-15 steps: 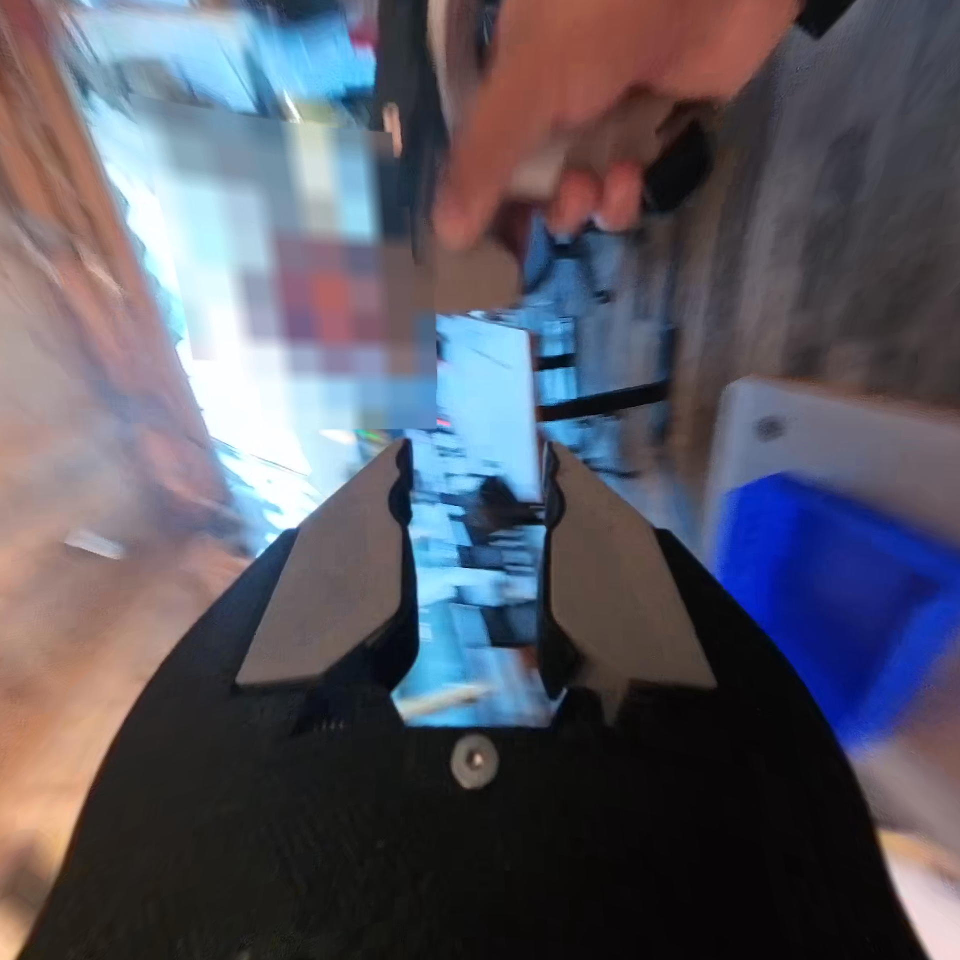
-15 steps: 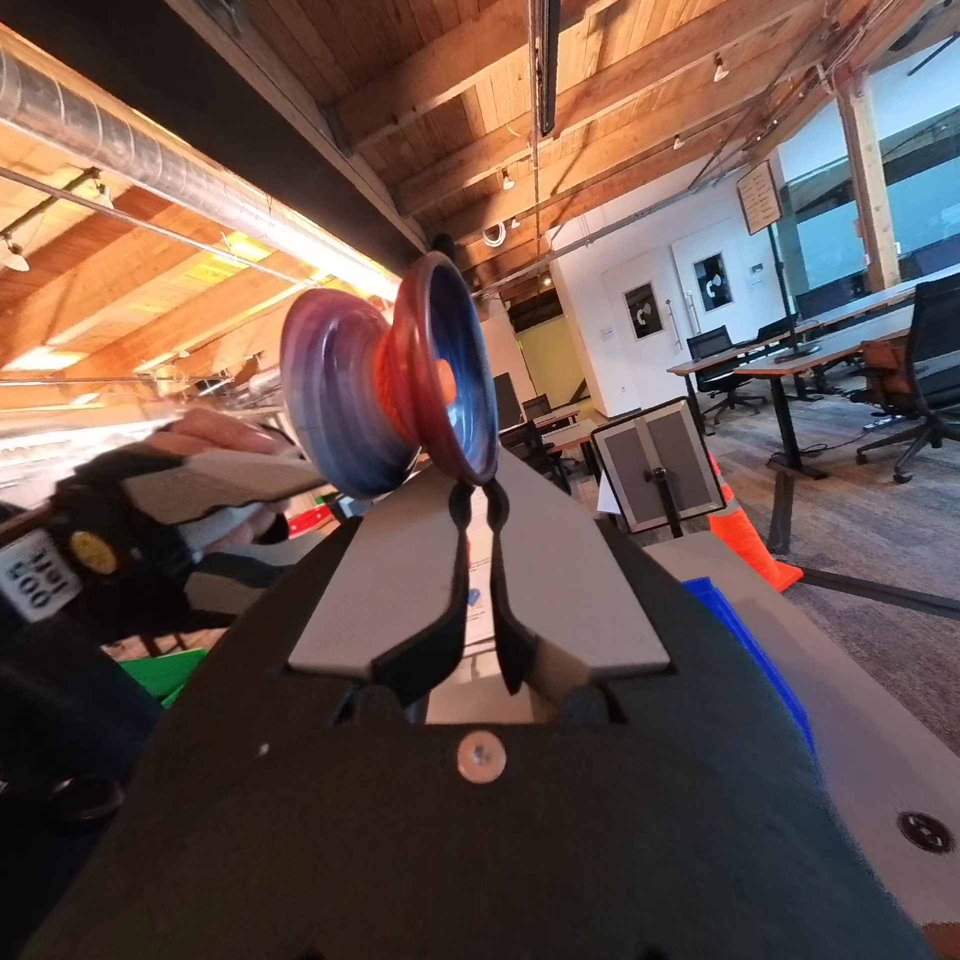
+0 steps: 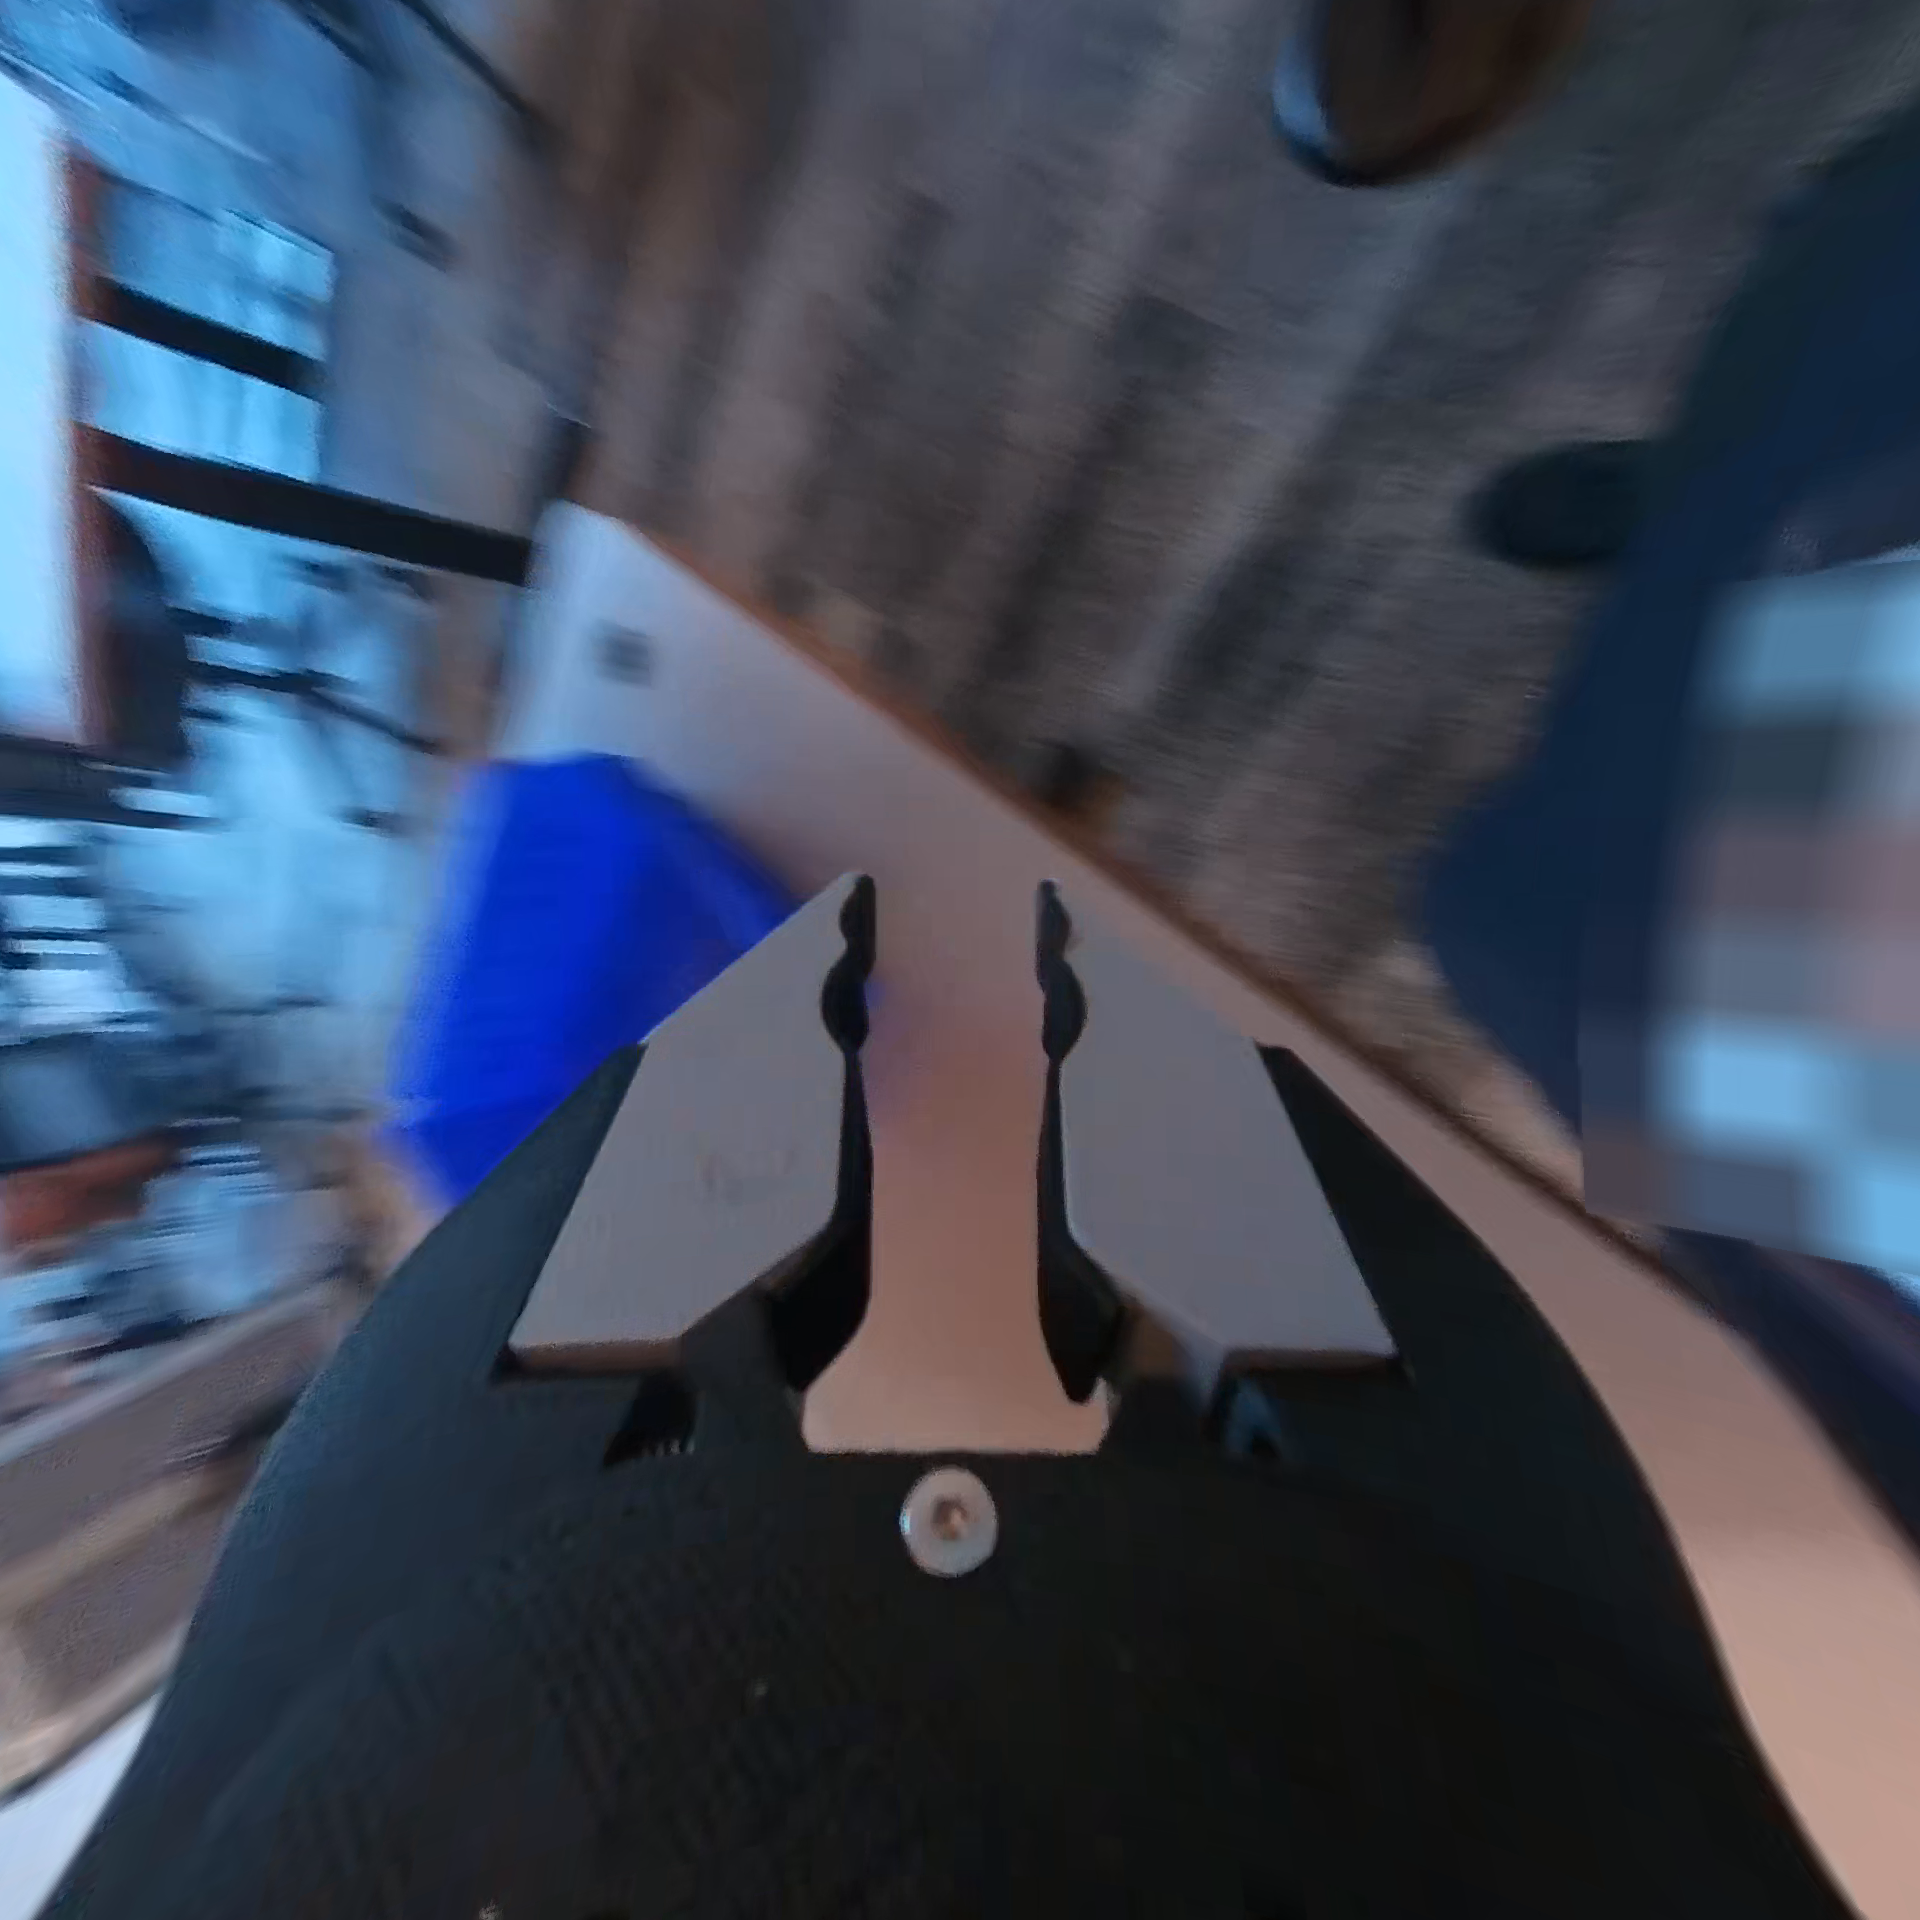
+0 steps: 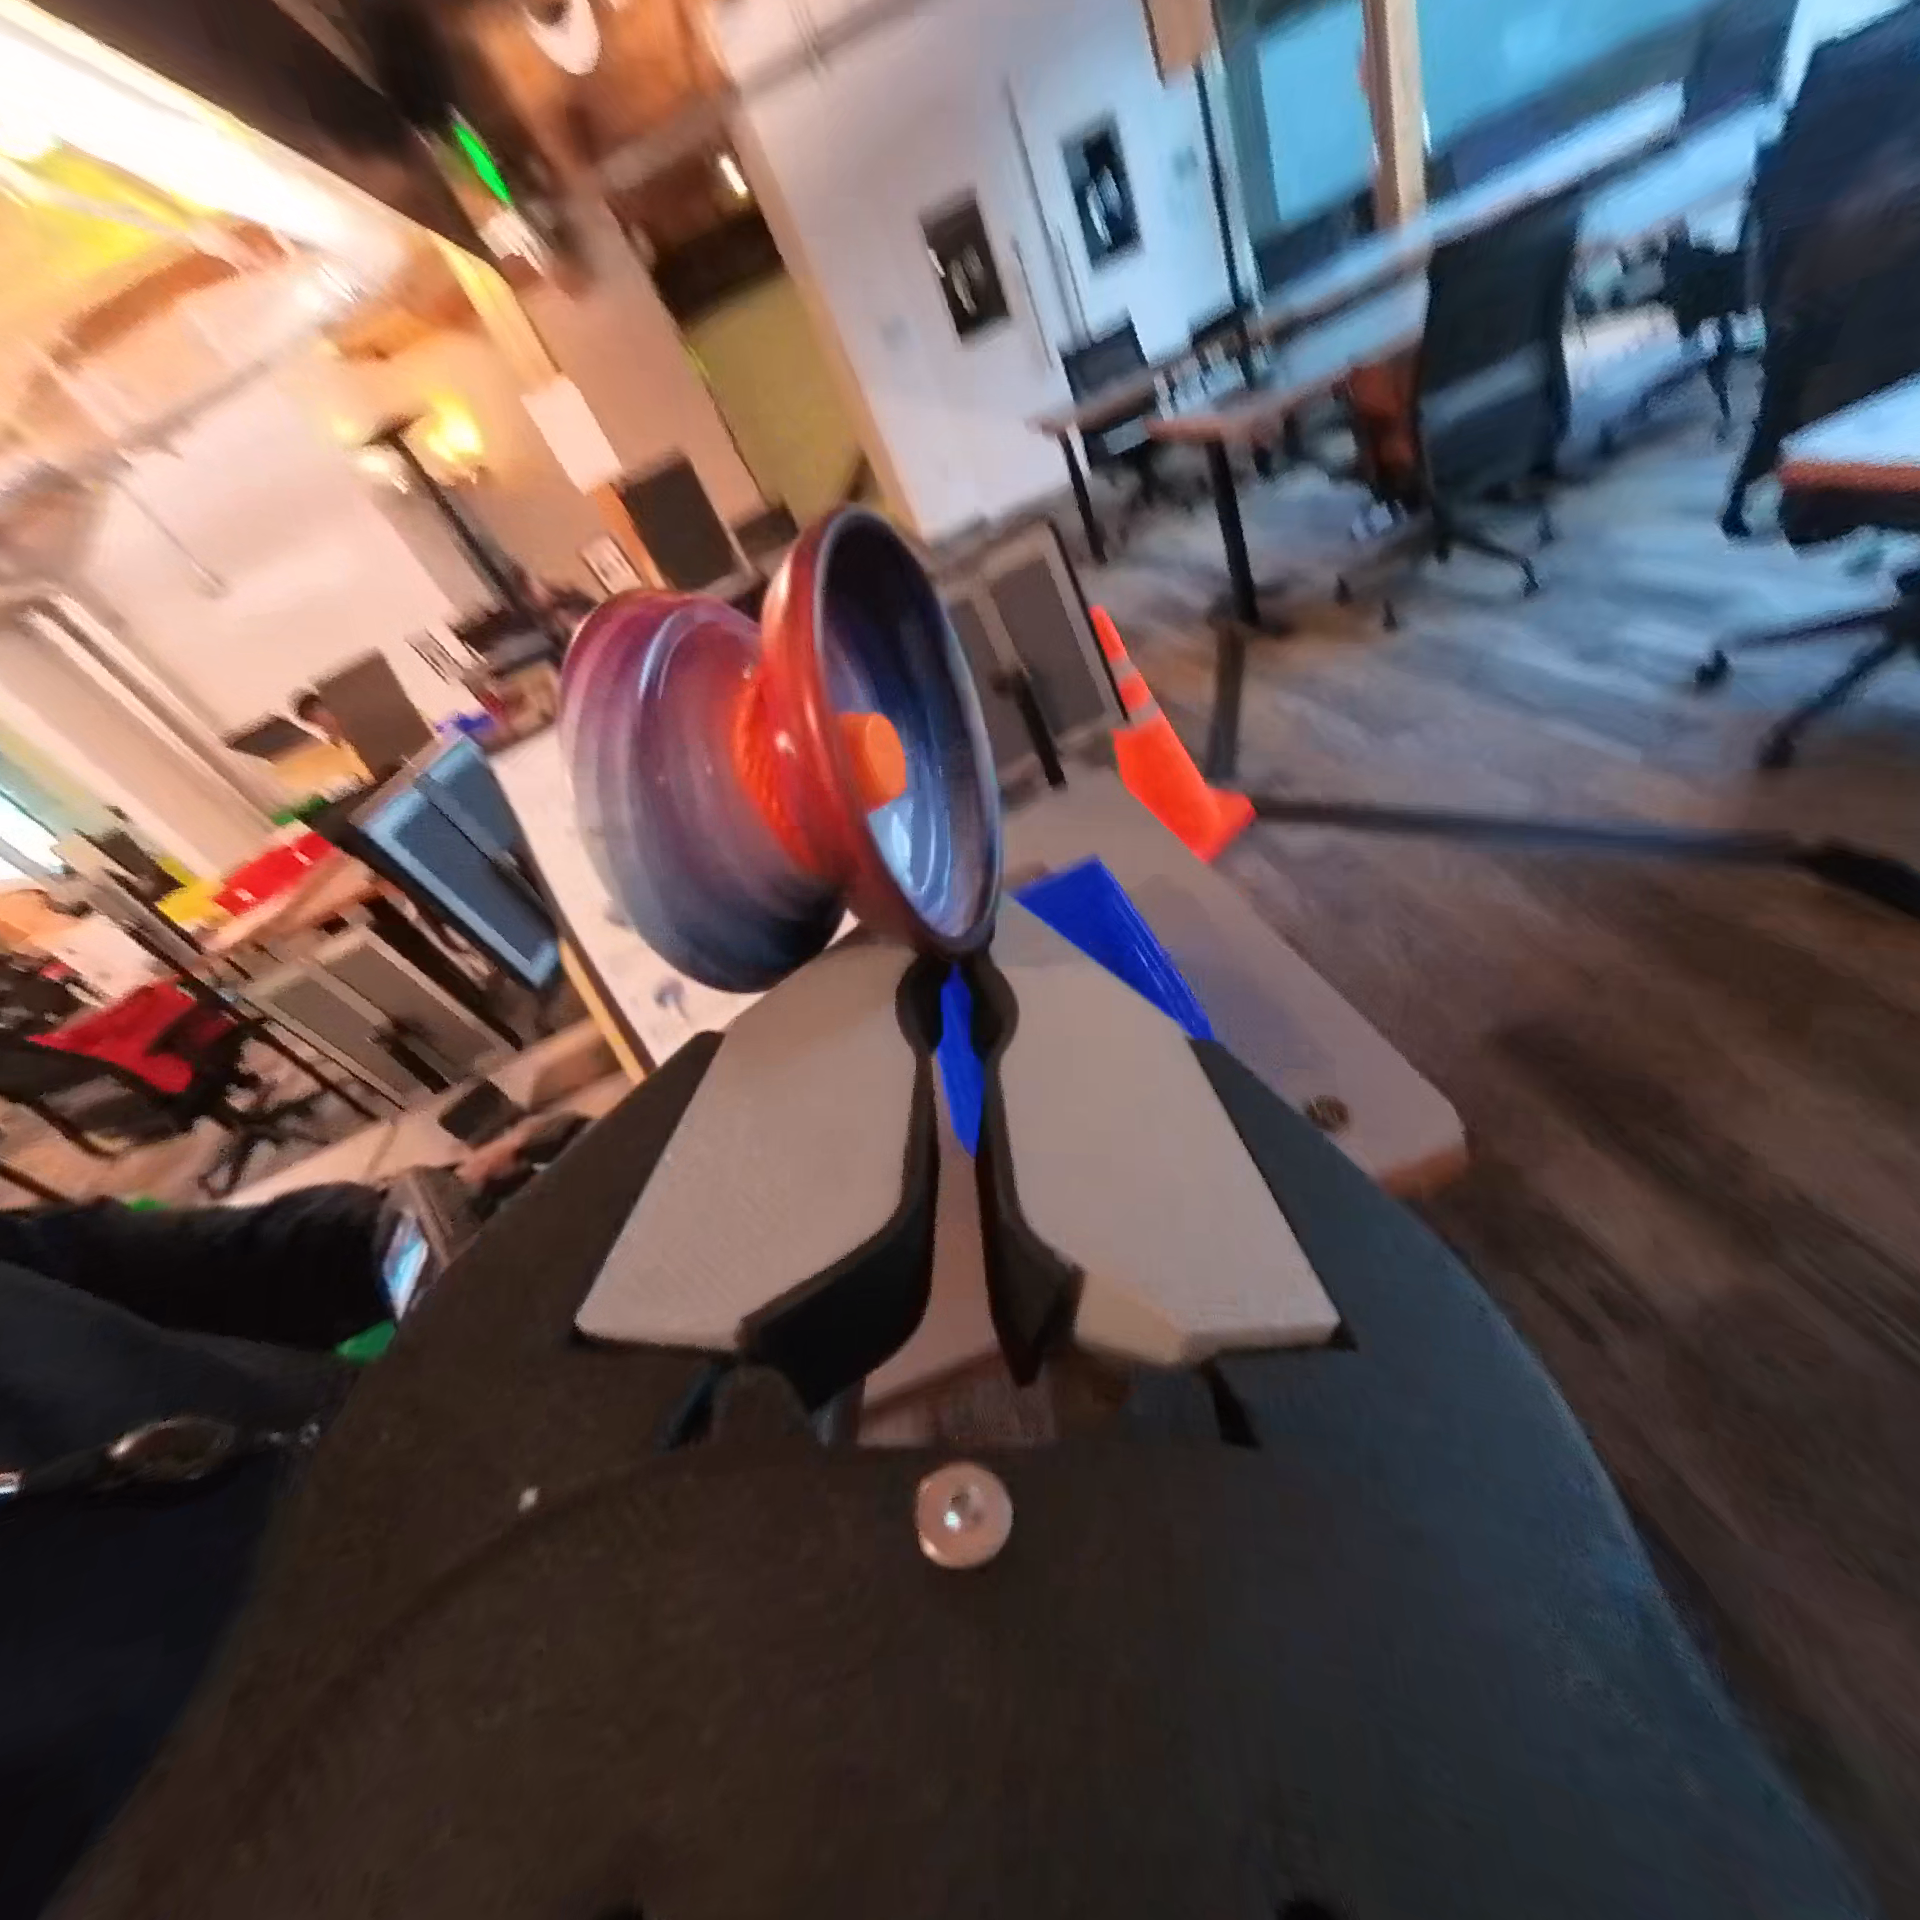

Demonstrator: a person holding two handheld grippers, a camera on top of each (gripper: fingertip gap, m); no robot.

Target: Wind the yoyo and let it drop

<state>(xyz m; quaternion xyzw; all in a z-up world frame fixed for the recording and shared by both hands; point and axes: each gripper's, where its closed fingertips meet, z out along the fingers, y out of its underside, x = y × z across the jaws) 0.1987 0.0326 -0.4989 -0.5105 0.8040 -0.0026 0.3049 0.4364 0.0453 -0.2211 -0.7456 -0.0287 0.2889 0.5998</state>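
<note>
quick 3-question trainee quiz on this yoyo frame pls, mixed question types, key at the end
1. True or false: the left gripper has its fingers apart with nothing between them.
2. Which part of the yoyo does the right gripper pinch: A) the rim of one half, B) the orange hub, C) the string?
3. Fill in: beyond the right gripper, a ____ bin sits on the table.

Key: 1 true; 2 A; 3 blue.
</note>
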